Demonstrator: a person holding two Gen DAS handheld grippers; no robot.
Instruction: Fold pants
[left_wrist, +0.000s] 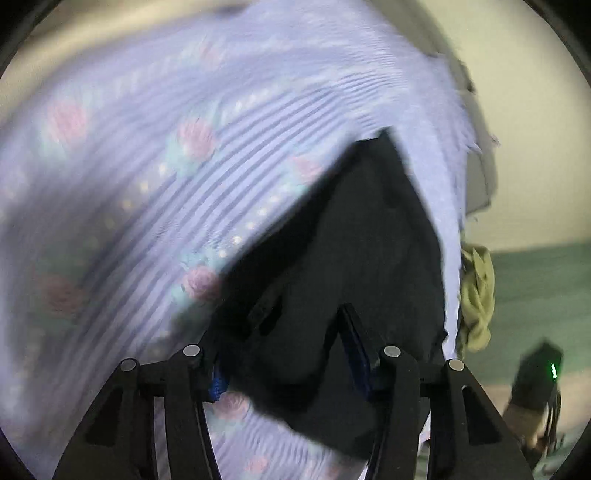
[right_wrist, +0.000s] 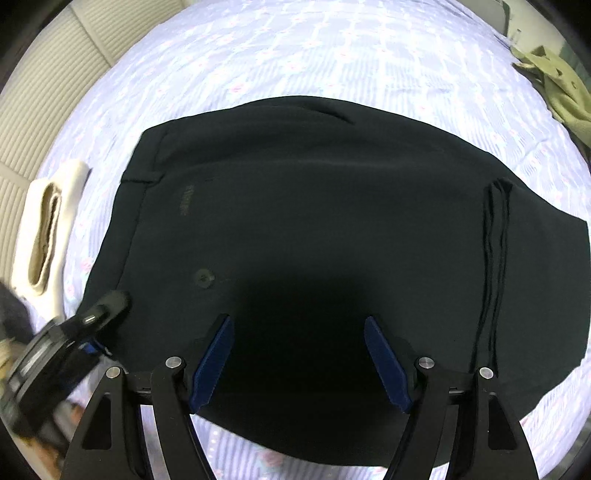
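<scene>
Black pants (right_wrist: 332, 184) lie flat on a lavender flowered bed sheet (right_wrist: 295, 55), waistband to the left, a button (right_wrist: 204, 277) near it. My right gripper (right_wrist: 299, 358) hangs open just over the near middle of the pants, blue pads apart and nothing pinched. My left gripper (right_wrist: 105, 306) sits at the pants' near left corner. The left wrist view is blurred; there the black pants (left_wrist: 351, 240) run up between the fingers of the left gripper (left_wrist: 288, 369), whose jaws stand apart around the cloth.
A folded cream and beige garment (right_wrist: 48, 229) lies left of the pants. An olive garment (right_wrist: 557, 85) is crumpled at the sheet's far right edge, also seen as olive cloth (left_wrist: 476, 299). A ribbed cream surface (right_wrist: 37, 92) borders the bed's left.
</scene>
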